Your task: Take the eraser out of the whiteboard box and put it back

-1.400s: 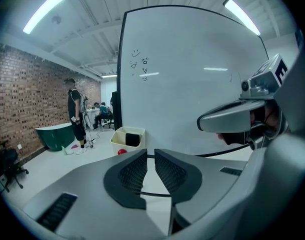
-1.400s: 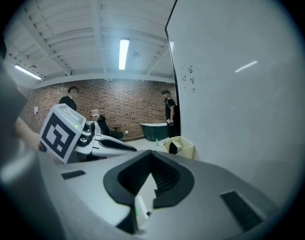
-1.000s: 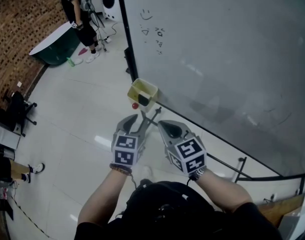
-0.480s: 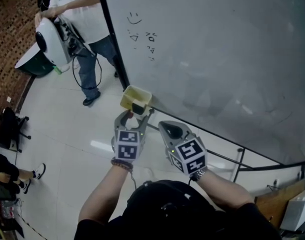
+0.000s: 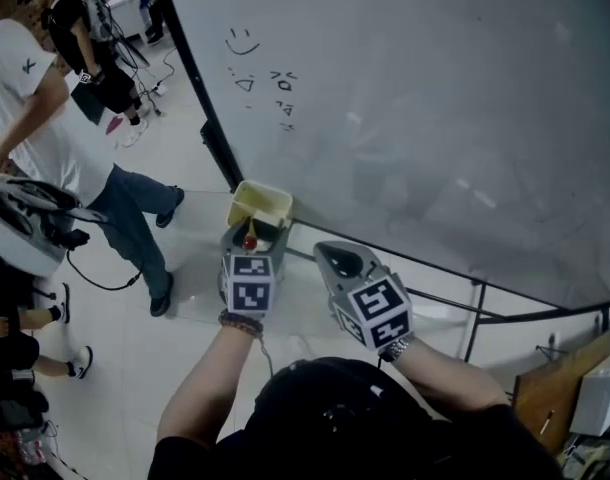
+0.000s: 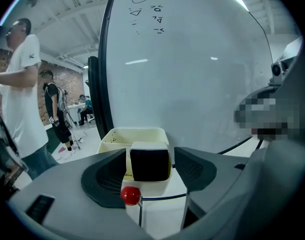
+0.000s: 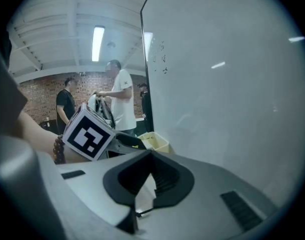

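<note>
A large whiteboard in a black frame fills most of the head view. Its grey-white surface is almost bare, with only a small drawn smiley and a few faint marks near its upper left corner. A pale yellow box hangs at the lower left edge of the board. The eraser stands in the near end of the box, black face toward the camera, white top upward. A red ball sits just below the front of the box on a thin dark rod.

The left gripper reaches up to the box. Its fingers have just been opening and stand wide apart. The eraser shows in the gap between them, and neither pad presses on it. The right gripper hangs just beside it, near the board's lower rail, with its fingers together and holding nothing.

The floor is pale, glossy tile. A person in a white shirt stands to the left, with others farther back. The right gripper view shows a brick wall and a strip light on the white ceiling.
</note>
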